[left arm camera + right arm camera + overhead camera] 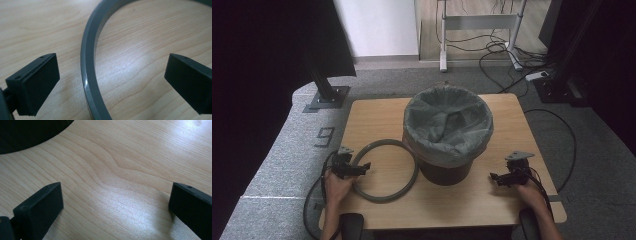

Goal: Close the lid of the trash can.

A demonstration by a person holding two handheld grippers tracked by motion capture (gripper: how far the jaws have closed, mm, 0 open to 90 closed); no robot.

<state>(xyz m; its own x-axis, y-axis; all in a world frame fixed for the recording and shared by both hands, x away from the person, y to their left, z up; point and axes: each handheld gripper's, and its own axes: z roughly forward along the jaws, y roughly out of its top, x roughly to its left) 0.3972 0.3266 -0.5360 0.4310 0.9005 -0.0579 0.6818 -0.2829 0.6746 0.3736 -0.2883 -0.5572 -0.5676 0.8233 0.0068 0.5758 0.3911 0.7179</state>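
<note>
A dark brown waste bin (446, 170) lined with a grey bag (447, 122) stands mid-table. A grey plastic ring (384, 170) lies flat on the wood to its left. My left gripper (360, 169) hovers open over the ring's left side. In the left gripper view the ring's band (88, 67) runs between the two wide-apart jaws, touching neither. My right gripper (496, 178) is held open low over the bare wood right of the bin. The right gripper view has the bin's dark base (27, 132) at its top left and nothing between the jaws.
The small wooden table (377, 117) stands on grey carpet. Black cables (562, 145) loop on the floor to the right and behind. A white desk frame (479, 30) stands at the back, and a black stand base (328, 95) at the far left.
</note>
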